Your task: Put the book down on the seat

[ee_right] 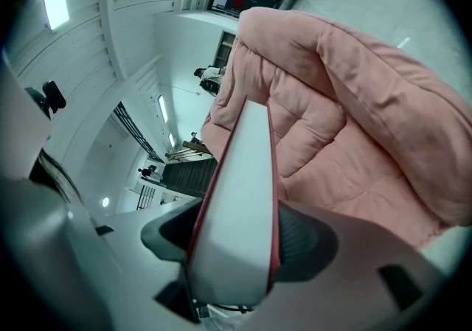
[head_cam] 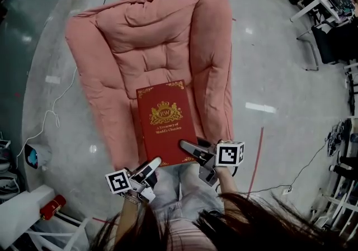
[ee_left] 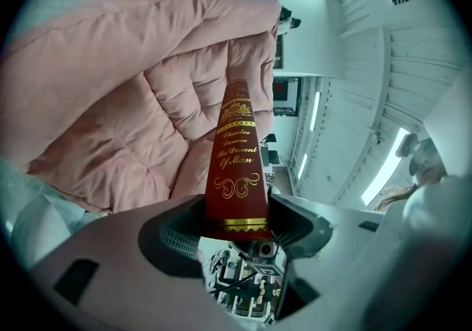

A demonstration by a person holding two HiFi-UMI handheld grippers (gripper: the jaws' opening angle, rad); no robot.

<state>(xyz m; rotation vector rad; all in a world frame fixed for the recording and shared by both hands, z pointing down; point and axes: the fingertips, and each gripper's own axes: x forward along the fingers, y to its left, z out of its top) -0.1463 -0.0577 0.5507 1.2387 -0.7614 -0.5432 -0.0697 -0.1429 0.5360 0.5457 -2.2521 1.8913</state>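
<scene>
A red hardback book (head_cam: 165, 121) with a gold crest is held flat over the front of the pink cushioned seat (head_cam: 151, 37). My left gripper (head_cam: 152, 165) is shut on the book's near left corner. In the left gripper view its jaws clamp the gold-lettered spine (ee_left: 236, 167), with the pink cushion (ee_left: 110, 101) behind. My right gripper (head_cam: 190, 152) is shut on the near right corner. In the right gripper view its jaws press both covers around the white page edge (ee_right: 240, 197), and the seat (ee_right: 354, 101) lies beyond.
The seat stands on a pale polished floor. A white cable (head_cam: 56, 113) runs along its left side and a red floor line (head_cam: 256, 160) lies to the right. Desks and chairs (head_cam: 327, 4) crowd the upper right. A red object (head_cam: 51, 208) sits at the lower left.
</scene>
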